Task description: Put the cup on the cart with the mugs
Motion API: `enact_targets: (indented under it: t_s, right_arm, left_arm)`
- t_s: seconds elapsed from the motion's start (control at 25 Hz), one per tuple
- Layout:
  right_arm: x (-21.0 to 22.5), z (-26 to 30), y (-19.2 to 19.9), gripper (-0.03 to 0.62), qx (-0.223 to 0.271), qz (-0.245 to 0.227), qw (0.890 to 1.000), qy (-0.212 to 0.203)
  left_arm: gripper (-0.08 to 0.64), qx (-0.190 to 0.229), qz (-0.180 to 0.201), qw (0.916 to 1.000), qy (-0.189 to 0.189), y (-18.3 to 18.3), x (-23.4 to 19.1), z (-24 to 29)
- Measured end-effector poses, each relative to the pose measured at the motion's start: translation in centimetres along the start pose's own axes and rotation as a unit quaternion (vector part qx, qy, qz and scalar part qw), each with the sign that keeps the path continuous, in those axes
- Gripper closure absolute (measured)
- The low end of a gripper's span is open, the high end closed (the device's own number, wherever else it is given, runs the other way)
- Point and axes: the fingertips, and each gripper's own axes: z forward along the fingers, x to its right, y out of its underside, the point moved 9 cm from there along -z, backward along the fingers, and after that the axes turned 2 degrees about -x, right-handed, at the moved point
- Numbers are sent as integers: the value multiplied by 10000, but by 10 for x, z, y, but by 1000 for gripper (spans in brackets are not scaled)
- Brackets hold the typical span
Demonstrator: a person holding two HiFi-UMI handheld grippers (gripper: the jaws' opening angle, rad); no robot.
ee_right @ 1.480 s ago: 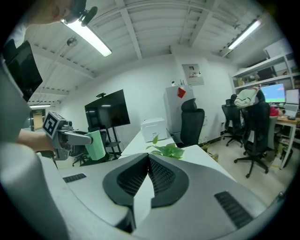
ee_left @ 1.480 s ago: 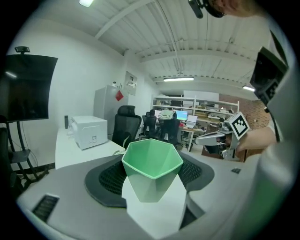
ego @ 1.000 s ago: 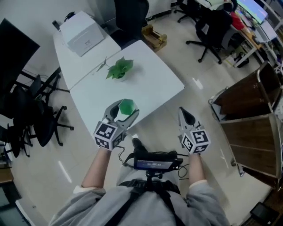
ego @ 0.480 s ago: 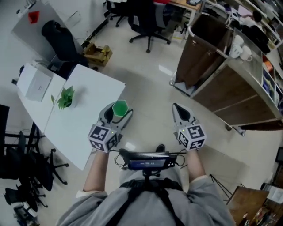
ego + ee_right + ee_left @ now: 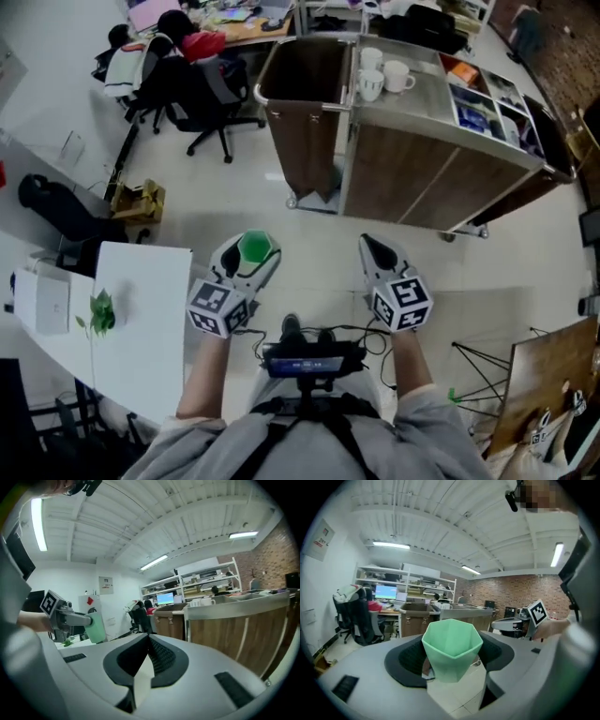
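Turning away from the white desk, the person now faces the cart, with mugs at its top's far left corner. The left tool grips the green cup upright, well short of the cart; the right tool is closed and empty. Only approach and set-down remain.

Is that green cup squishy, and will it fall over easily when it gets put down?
Probably stiff: the green cup shows no denting in its flat, faceted sides where the left gripper clamps it. It is likely light, since its rim looks thin and plastic-like. It may tip fairly easily, because it narrows toward the bottom.
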Motion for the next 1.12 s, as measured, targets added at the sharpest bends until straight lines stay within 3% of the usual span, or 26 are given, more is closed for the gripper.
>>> enact_targets:
  t_s: [0.16,0.44,0.92,1.12]
  right_arm:
    - [36,-25,-8,600,139,181,9976,657]
    - [73,-24,-34,600,275,218,9902,1349]
    - [104,21,-94,600,526,117,9810,1866]
    - [116,33,-116,600,552,125,9781,2001]
  left_arm:
    - [233,0,320,9967,751,-29,17,60]
    - [233,89,626,9830,1722,-70,27,142]
    - [233,161,1026,9602,2591,-135,15,225]
    - [233,303,956,9557,2769,-162,16,254]
